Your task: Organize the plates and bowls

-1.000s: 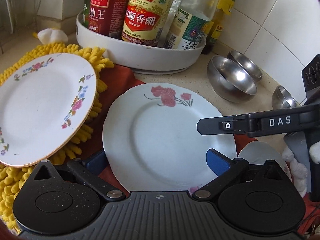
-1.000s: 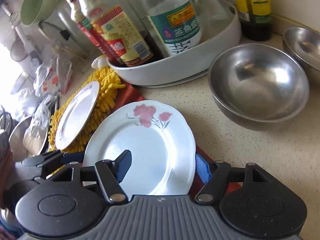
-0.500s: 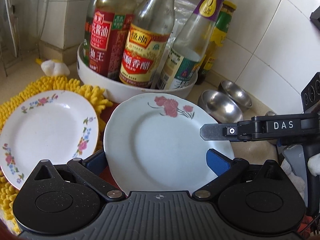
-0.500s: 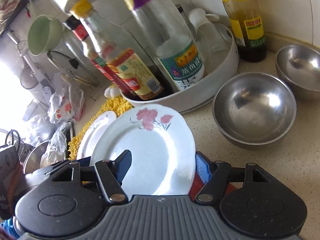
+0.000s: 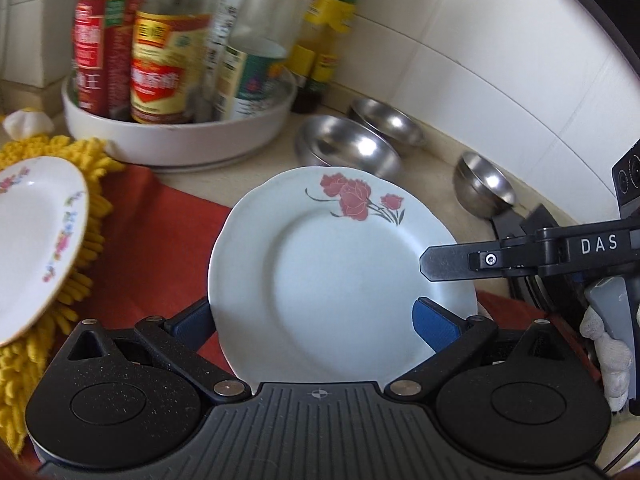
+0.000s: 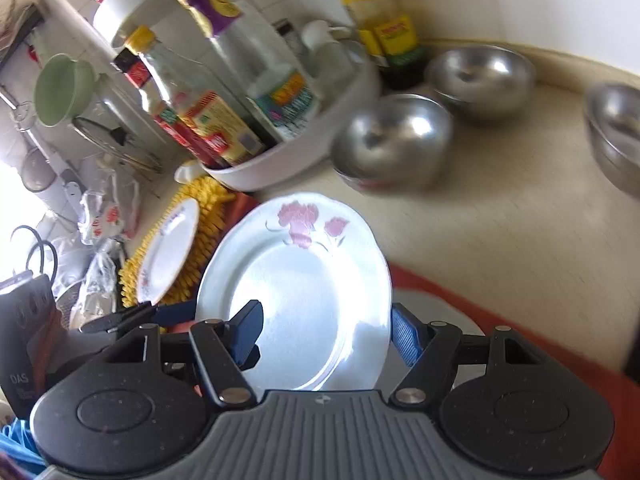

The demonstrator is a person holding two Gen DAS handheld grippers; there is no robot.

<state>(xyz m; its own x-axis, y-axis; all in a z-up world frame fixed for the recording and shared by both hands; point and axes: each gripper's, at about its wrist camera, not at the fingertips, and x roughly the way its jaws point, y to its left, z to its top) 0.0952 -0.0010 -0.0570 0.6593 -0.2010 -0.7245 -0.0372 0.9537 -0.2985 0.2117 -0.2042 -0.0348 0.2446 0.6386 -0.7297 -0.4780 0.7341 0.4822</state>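
Step in hand, as I read it: the rose plate (image 5: 340, 276) is being carried, gripped from both sides, on its way to a stacking spot.

Nearest: left gripper (image 5: 316, 324) has its blue pads on opposite rim edges of the rose plate, one pad (image 5: 434, 326) on the plate's right edge, the other half hidden behind the left edge. Pinching the plate, jaws wide. Right gripper (image 6: 324, 332) does the same from its side: one pad (image 6: 404, 338) against the right rim, the other lapping over the left part of the plate face. Also clamped on it, jaws partly spread. The right gripper's finger with DAS lettering (image 5: 520, 256) crosses the left view at the plate's right edge.

Plate sits tilted, rose end away from the cameras, apparently off the red cloth (image 5: 152, 236); a clear gap can't be confirmed.

Pose: both grippers point downward and forward, side by side, each angled in toward the plate. Background blur suggests motion.

Further out: floral plate (image 5: 32, 240) rests on the yellow mop pad (image 5: 86, 160) to the left, likely stack target. Three steel bowls (image 5: 348, 148) stand apart by the tiled wall, unsorted. White tray of bottles (image 5: 180, 140) behind.

Next move calls for both hands travelling together, keeping the plate near level, lowering it centred onto the floral plate, then letting go at once.
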